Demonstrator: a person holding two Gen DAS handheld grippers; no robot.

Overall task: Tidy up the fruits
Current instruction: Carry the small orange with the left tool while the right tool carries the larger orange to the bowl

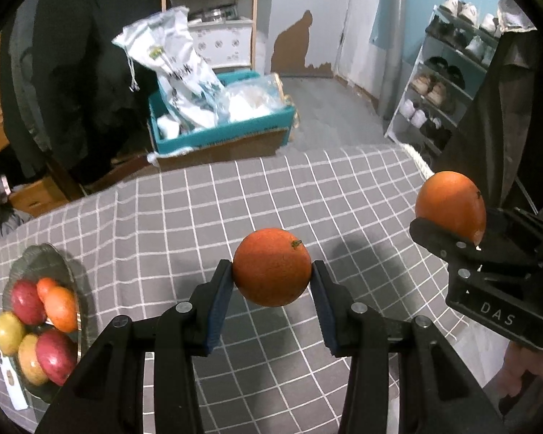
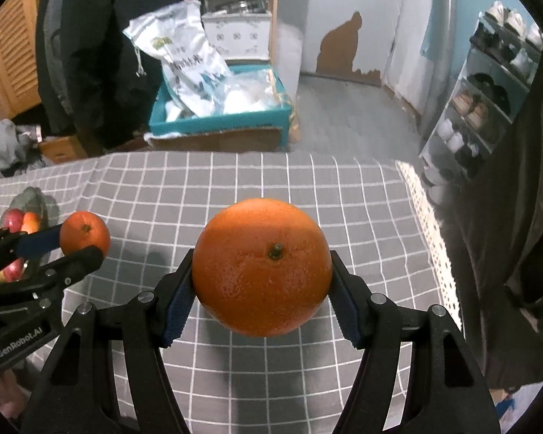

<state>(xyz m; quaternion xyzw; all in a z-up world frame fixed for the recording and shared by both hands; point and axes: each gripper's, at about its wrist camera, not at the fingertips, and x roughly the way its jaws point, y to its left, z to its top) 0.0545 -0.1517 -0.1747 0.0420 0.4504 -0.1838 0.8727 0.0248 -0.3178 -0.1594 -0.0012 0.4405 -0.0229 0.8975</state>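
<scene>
The left gripper (image 1: 271, 282) is pinching a small orange (image 1: 271, 271) between its jaws above the checked counter (image 1: 199, 224); the right gripper (image 2: 262, 278) is clamping a larger orange (image 2: 262, 266), with the fruit plate (image 1: 63, 264) sitting far left.

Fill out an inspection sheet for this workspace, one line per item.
Surface: table under a grey checked cloth, bare in the middle.
Job's things: a smaller orange in the left tongs; a bigger orange in the right tongs; both lifted off the cloth. A glass dish at the left edge holds red, yellow and orange fruit.
Clutter: a white box beside the dish.
Grippers: both tongs shut on their oranges, pads on either side.
Cables: nothing seen.
Surroundings: a teal crate with white bags on the floor, a shoe rack to the right, dark coats hanging, peeling wall paint.
</scene>
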